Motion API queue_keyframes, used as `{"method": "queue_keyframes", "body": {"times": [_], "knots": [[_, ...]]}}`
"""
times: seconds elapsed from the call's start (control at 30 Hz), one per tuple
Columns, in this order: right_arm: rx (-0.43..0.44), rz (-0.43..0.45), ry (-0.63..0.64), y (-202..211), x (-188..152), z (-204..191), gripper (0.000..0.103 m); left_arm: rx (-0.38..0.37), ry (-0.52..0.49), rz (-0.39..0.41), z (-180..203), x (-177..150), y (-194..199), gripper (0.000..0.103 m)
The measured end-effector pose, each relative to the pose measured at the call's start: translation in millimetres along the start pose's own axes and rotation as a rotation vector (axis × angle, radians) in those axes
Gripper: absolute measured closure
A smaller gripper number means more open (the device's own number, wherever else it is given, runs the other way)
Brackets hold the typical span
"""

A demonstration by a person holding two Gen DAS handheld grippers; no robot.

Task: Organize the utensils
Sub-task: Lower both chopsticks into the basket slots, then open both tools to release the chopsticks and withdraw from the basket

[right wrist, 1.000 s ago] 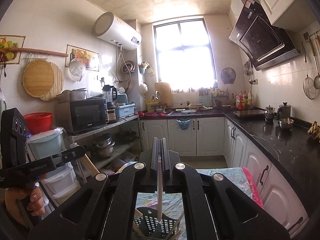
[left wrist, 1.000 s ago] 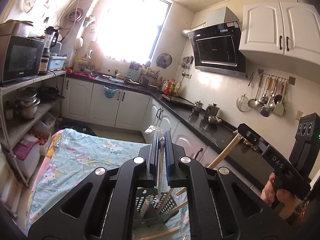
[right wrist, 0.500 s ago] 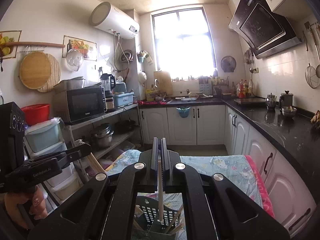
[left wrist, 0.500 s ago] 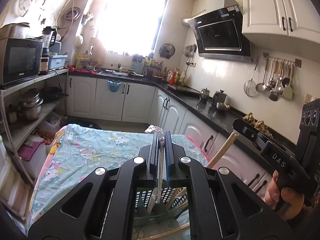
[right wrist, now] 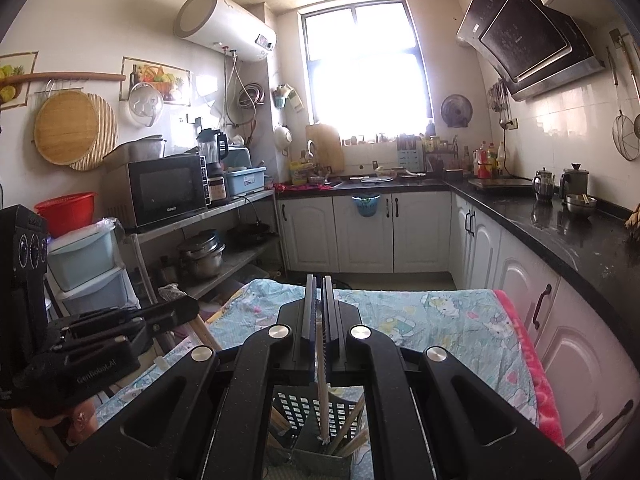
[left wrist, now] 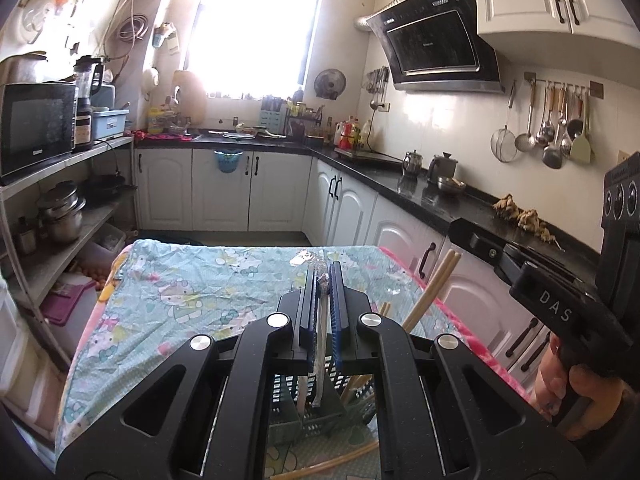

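Standing on the cartoon-print tablecloth point(left wrist: 188, 292) directly beneath both grippers is a dark perforated utensil basket point(right wrist: 308, 408), divided into compartments; several wooden chopsticks point(right wrist: 348, 426) lean inside it, their tips angled toward its right wall, and one loose chopstick point(left wrist: 344, 458) lies on the cloth just in front of the basket. The left gripper point(left wrist: 323, 280) is closed tight on a thin utensil in a clear wrapper point(left wrist: 319, 364), which hangs down from the jaws into the basket; the crinkled wrapper end protrudes above the fingertips. What the wrapper contains cannot be made out, possibly a straw or a wrapped pair of chopsticks. The right gripper point(right wrist: 316, 288) is likewise clamped shut, holding a pale slender stick point(right wrist: 322, 396) that runs almost vertically down, its lower end inside a middle compartment of the basket, apparently resting on or near the floor. In the left view the right gripper body shows at the right edge with two chopstick ends point(left wrist: 448, 264) rising beside it. Compared with a second ago, both grippers have come lower: the basket now sits closer under the jaws, more of the tablecloth is in view, and both held items reach deeper into the compartments.
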State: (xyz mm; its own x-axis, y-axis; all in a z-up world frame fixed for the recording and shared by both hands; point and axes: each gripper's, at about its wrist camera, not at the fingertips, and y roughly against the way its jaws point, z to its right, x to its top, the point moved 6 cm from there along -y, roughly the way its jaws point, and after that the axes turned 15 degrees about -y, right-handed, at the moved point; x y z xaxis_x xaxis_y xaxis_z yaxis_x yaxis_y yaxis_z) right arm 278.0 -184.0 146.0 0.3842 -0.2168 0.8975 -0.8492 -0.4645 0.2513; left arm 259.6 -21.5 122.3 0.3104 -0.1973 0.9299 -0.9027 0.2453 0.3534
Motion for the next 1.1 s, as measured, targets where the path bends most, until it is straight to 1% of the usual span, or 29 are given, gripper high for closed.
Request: {"method": "queue_keyframes", "body": {"times": [0.33, 0.73, 0.77, 0.83, 0.9, 0.97, 1.03, 1.07, 1.1], "knots": [[-0.009, -0.024, -0.012, -9, -13, 9, 0.1, -0.004, -0.014, -0.026, 8, -14, -13, 0.1], [-0.054, -0.098, -0.029, -29, -38, 24, 0.099, -0.03, -0.007, -0.077, 14, -33, -30, 0.1], [-0.059, -0.106, -0.034, -30, -40, 25, 0.097, -0.032, -0.005, -0.08, 14, -34, -31, 0.1], [-0.064, -0.115, -0.043, -31, -43, 28, 0.087, -0.035, 0.0, -0.089, 13, -37, -32, 0.1], [-0.067, -0.116, -0.047, -30, -45, 29, 0.081, -0.038, 0.007, -0.097, 11, -41, -34, 0.1], [-0.071, -0.118, -0.045, -28, -46, 30, 0.079, -0.04, 0.016, -0.103, 10, -43, -34, 0.1], [-0.075, -0.115, -0.043, -24, -47, 30, 0.072, -0.042, 0.023, -0.106, 9, -45, -33, 0.1], [-0.077, -0.112, -0.043, -23, -47, 29, 0.071, -0.042, 0.028, -0.106, 8, -45, -32, 0.1], [-0.079, -0.112, -0.044, -21, -47, 30, 0.069, -0.043, 0.031, -0.105, 8, -45, -31, 0.097]]}}
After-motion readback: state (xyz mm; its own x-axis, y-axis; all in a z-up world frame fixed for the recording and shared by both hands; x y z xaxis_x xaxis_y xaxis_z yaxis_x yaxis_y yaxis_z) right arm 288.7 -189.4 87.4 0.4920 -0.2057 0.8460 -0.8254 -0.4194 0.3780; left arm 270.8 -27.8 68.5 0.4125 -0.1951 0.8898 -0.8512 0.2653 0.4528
